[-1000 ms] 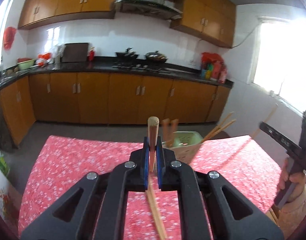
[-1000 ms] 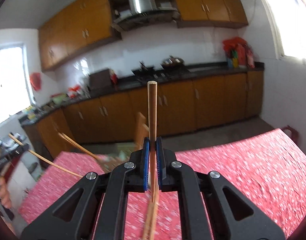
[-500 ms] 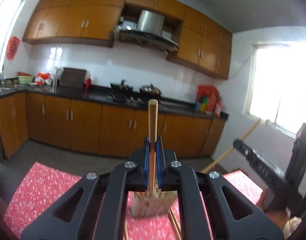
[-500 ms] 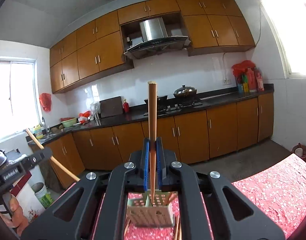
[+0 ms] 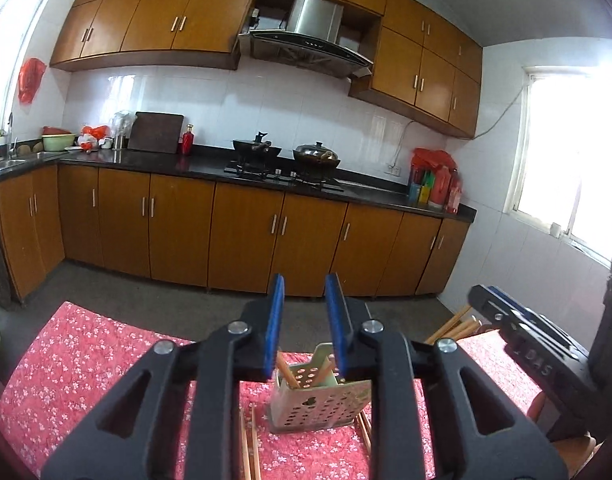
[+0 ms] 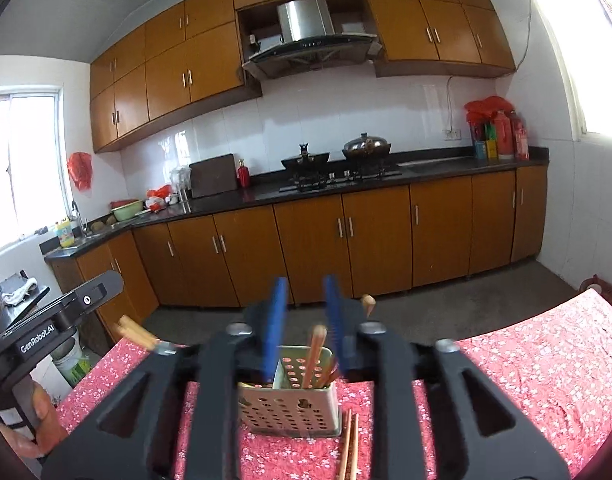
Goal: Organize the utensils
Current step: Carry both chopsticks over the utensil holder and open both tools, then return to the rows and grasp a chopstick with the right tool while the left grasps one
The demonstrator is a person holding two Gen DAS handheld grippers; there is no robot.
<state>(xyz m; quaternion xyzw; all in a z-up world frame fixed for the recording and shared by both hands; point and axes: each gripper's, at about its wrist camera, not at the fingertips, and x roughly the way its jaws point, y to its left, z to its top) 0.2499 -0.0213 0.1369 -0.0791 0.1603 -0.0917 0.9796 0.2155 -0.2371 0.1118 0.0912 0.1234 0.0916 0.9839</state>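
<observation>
A perforated metal utensil holder [image 5: 320, 402] stands on the red flowered tablecloth [image 5: 73, 368], with wooden chopsticks [image 5: 286, 372] standing in it. It also shows in the right wrist view [image 6: 291, 406] with a chopstick [image 6: 313, 356] upright inside. My left gripper [image 5: 304, 320] is open and empty just above the holder. My right gripper [image 6: 304, 320] is open and empty above the holder from the other side. Loose chopsticks lie on the cloth beside the holder [image 5: 249, 448] [image 6: 349, 446].
The other gripper body shows at the right edge of the left wrist view [image 5: 538, 356] and at the left edge of the right wrist view [image 6: 49, 328]. Beyond the table are brown kitchen cabinets [image 5: 241, 236] and a dark counter with pots.
Both grippers were shut on upright chopsticks. Now both have opened and the chopsticks stand in the holder. Both cameras tilted up then settled over the holder.
</observation>
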